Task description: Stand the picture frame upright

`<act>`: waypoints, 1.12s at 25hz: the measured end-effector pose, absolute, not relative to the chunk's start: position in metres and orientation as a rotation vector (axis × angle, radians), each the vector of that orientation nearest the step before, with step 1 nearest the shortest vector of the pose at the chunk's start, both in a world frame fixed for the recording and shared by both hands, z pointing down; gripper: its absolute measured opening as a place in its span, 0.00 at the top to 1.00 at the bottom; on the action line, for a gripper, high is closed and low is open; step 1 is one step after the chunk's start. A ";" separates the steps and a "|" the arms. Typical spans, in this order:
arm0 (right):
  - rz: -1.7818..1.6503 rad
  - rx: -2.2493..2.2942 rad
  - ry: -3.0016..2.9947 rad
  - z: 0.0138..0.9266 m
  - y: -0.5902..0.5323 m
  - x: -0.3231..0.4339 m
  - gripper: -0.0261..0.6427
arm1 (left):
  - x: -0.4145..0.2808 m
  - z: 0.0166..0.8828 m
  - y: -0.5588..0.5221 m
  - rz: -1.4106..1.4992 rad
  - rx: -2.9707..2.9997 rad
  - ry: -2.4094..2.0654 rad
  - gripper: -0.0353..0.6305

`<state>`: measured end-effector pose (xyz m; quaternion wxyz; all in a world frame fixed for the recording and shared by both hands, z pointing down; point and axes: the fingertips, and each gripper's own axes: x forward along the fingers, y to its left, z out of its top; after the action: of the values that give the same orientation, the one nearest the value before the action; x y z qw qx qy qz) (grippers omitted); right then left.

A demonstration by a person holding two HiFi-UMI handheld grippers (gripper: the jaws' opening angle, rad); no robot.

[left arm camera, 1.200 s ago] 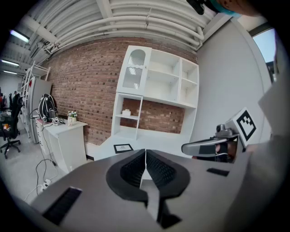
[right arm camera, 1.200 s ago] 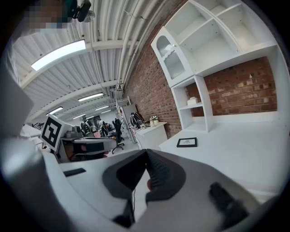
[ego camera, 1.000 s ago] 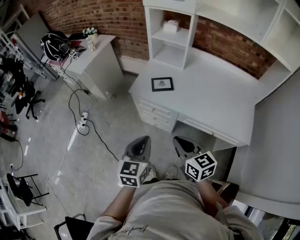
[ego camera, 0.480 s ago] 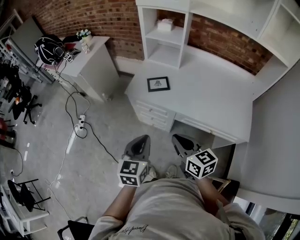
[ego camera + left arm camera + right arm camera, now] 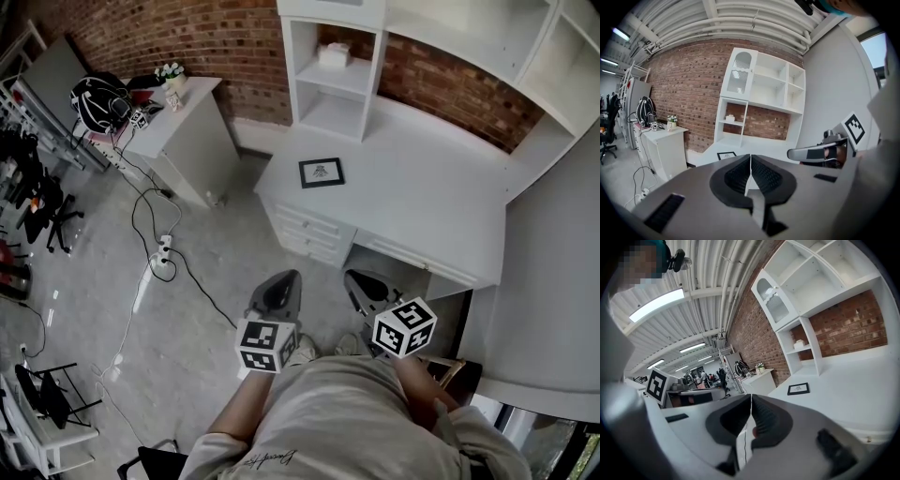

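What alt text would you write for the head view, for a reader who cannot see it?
A small black picture frame lies flat on a white desk against a brick wall. Nearer, a person holds the left gripper and right gripper, both shut and empty, short of the desk.

Bright, even light from glaring long white ceiling strip lamps [image 5: 654, 305]; shadows soft. Gripper views bulge, corners black. The small black-rimmed picture frame [image 5: 322, 172] looks sharp.
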<state>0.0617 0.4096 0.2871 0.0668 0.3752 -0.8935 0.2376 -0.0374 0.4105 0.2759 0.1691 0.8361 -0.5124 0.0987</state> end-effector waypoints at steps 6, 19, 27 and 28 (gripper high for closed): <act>0.684 1.138 -2.689 0.284 0.410 0.042 0.92 | -0.057 0.273 0.413 0.268 2.395 -1.446 0.92; 0.668 1.176 -2.672 0.287 0.401 0.027 0.92 | -0.088 0.289 0.413 0.284 2.380 -1.426 0.92; 0.667 1.126 -2.686 0.300 0.367 0.020 0.92 | -0.093 0.292 0.376 0.246 2.355 -1.473 0.92; 0.653 1.125 -2.693 0.300 0.359 0.019 0.92 | -0.093 0.294 0.368 0.248 2.352 -1.474 0.92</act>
<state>0.0194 0.3592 0.2997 0.0753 0.3751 -0.8979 0.2179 -0.0928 0.3676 0.2943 0.1765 0.8307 -0.5208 0.0876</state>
